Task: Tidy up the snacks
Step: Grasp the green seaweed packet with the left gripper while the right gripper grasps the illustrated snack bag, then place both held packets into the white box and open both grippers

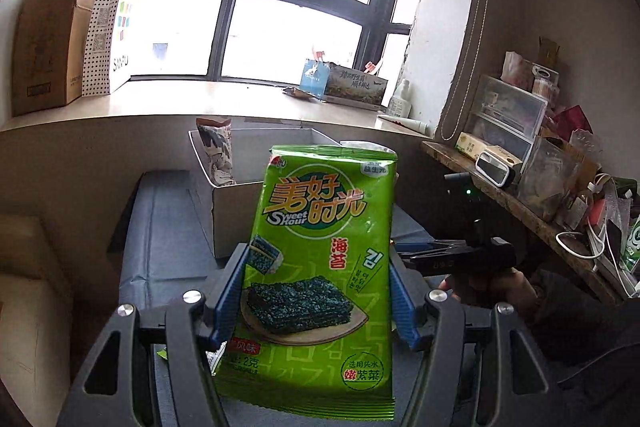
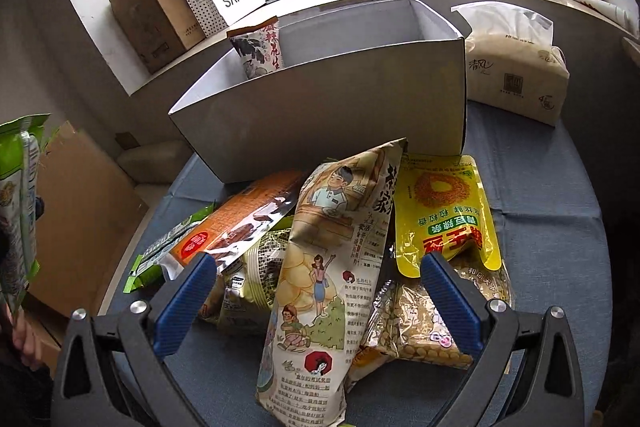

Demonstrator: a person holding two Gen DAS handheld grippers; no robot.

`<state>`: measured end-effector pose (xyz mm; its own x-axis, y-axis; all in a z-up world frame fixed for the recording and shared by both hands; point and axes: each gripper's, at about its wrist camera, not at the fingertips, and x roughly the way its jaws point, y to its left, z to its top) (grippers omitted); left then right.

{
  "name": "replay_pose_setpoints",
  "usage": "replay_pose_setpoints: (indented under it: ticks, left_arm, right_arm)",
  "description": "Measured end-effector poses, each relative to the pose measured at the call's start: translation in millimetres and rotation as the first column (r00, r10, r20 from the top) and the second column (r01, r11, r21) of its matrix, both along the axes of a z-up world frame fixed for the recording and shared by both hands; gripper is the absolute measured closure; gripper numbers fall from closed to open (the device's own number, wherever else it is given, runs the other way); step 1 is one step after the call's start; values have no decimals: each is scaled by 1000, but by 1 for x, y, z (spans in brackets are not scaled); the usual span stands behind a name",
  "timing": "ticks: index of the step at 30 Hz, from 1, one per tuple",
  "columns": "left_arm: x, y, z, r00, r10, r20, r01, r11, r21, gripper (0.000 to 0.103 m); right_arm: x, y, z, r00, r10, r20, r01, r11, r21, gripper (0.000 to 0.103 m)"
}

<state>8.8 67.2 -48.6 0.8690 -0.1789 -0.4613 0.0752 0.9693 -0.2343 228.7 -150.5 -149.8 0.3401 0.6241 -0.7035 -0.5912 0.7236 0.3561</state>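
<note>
Item: green foil seaweed-snack packet point(image 1: 320, 267), upright, long axis vertical; clamped at its lower half between the blue pads of the left gripper point(image 1: 316, 299), raised above the blue-clothed table point(image 1: 160, 247).

Destination: open white cardboard box point(image 1: 240, 203), at 12 o'clock from the left gripper, just beyond the packet; one grey-printed peanut bag point(image 1: 218, 151) stands inside at the box's 9 o'clock wall; the rest of the interior looks free.

Right gripper point(image 2: 320, 303): jaws spread, grasping nothing; hovers over the loose pile, the tall cream illustrated snack bag point(image 2: 320, 275) lying between its fingers, long axis toward 12 o'clock; yellow pouch point(image 2: 444, 211) at 1 o'clock; orange packet point(image 2: 244, 215) at 11 o'clock.

Judgement: the left hand is nearer delivery; forward carry, then release over the box.
</note>
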Motion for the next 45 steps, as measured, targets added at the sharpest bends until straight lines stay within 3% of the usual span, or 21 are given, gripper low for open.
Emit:
replay_pose_setpoints:
  ticks: [4,6,7,9,10,18,22,28,32,36,39,45]
  left_arm:
    - [1,0,-2,1000,2,-5,-2,1000,-14,36]
    - [0,1,-4,1000,0,-11,0,1000,-27,36]
    - [1,1,-5,1000,3,-15,-3,999,-33,36]
    - [1,1,-6,1000,-1,-18,1,999,-34,36]
    - [1,0,-5,1000,1,-17,-1,1000,-30,36]
    - [-1,2,-2,1000,0,5,0,999,-47,36]
    - [0,1,8,998,5,57,-1,997,-72,36]
    - [36,1,28,997,12,79,-4,994,-105,36]
    - [79,5,45,995,35,89,-25,993,-112,36]
    - [136,19,52,997,67,47,-55,975,-214,36]
    - [177,21,56,994,105,26,-98,978,-182,36]
    - [249,41,36,979,155,-129,-184,947,-264,36]
  right_arm:
    - [6,4,-17,999,2,-40,-2,1000,-1,4]
    - [6,3,-16,1000,16,-25,-16,1000,5,18]
    - [7,1,-16,999,26,-44,-25,999,27,41]
    - [6,-3,-11,1000,5,-25,-5,1000,15,53]
    - [4,-4,-8,1000,-11,0,11,1000,-9,65]
    - [-23,-39,31,997,-40,67,30,991,134,66]
    - [-40,-55,54,992,-58,114,36,982,184,66]
    - [-37,-58,86,983,-71,169,33,975,220,66]
    - [-15,-50,102,980,-82,181,39,973,230,66]
    - [23,-32,120,978,-107,179,62,969,240,66]
    - [60,-16,134,979,-123,163,81,966,245,66]
    - [141,17,147,981,-161,109,132,964,231,66]
